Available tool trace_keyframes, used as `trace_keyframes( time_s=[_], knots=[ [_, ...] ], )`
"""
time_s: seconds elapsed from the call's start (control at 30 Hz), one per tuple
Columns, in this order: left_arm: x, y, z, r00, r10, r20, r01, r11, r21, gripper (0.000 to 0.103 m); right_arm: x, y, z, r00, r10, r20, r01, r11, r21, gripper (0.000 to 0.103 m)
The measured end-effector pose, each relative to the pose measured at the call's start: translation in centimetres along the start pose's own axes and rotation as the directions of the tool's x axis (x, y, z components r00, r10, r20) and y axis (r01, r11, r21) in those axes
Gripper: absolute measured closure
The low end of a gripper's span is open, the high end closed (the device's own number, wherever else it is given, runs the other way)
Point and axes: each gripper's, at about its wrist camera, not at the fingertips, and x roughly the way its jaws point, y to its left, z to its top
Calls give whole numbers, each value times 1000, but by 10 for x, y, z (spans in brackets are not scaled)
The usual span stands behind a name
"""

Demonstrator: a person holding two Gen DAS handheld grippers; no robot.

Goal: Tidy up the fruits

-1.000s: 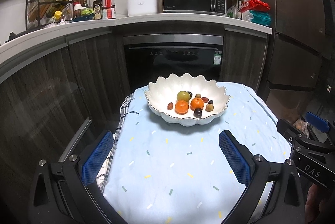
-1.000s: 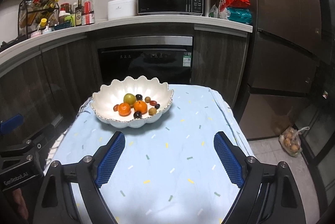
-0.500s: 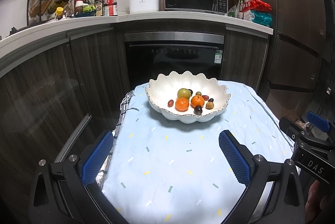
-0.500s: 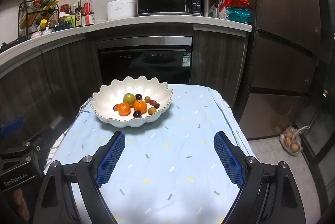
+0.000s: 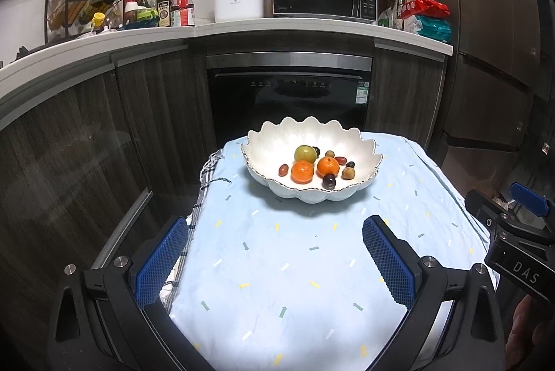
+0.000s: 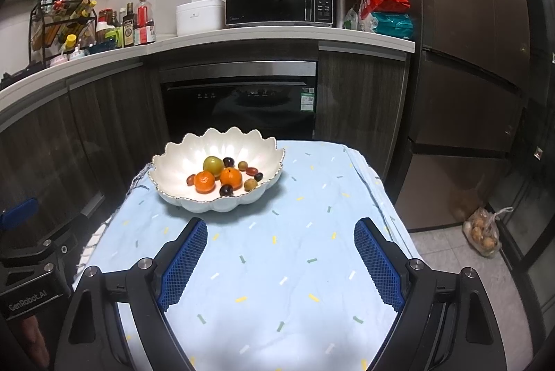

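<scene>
Bowl [image 5: 360,145] holds two oranges [image 5: 302,172], green fruit [image 5: 305,153], small fruits; both grippers' jaws wide, empty

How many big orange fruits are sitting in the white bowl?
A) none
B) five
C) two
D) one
C: two orange fruits lie side by side in the white bowl, with a yellow-green fruit behind them and only small dark or brownish ones around.
</scene>
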Motion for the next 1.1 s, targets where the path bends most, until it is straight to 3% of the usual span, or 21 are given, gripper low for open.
trace_keyframes(
  time_s=[1.1],
  knots=[
    [5, 0, -3, 1000, 8, -25, -9, 1000, -5, 0, 0, -1, 1, 1000, -5, -1, 5, 1000, 0, 15]
  ],
)
